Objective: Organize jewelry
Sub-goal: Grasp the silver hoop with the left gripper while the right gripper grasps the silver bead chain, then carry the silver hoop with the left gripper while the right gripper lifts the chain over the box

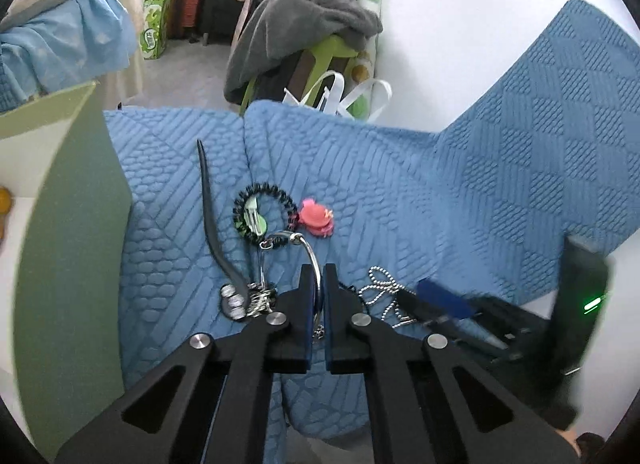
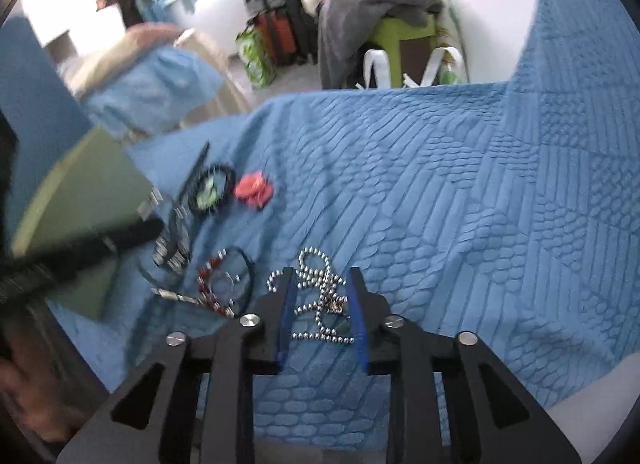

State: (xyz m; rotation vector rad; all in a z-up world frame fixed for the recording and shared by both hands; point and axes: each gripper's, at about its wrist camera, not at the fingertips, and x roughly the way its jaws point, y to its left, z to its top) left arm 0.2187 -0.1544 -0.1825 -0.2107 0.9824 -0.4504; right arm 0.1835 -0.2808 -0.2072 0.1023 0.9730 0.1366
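Jewelry lies scattered on a blue quilted cover (image 1: 400,192). My left gripper (image 1: 318,270) is shut on a thin silver hoop (image 1: 310,254) that arcs up between its pads. Beyond it lie a black beaded bracelet (image 1: 264,212) around a green clip (image 1: 254,218), a pink flower piece (image 1: 316,216), a long black pin (image 1: 210,216) and silver charms (image 1: 236,300). My right gripper (image 2: 322,276) is open, its blue pads on either side of a heap of silver ball chain (image 2: 320,296) without pressing it. A red bead bracelet (image 2: 212,284) lies to its left.
An open green box (image 1: 72,264) stands at the left edge of the cover. The quilt rises up the wall at the right (image 1: 560,104). Past the bed's far edge are a green stool with grey clothes (image 1: 304,32) and bags on the floor.
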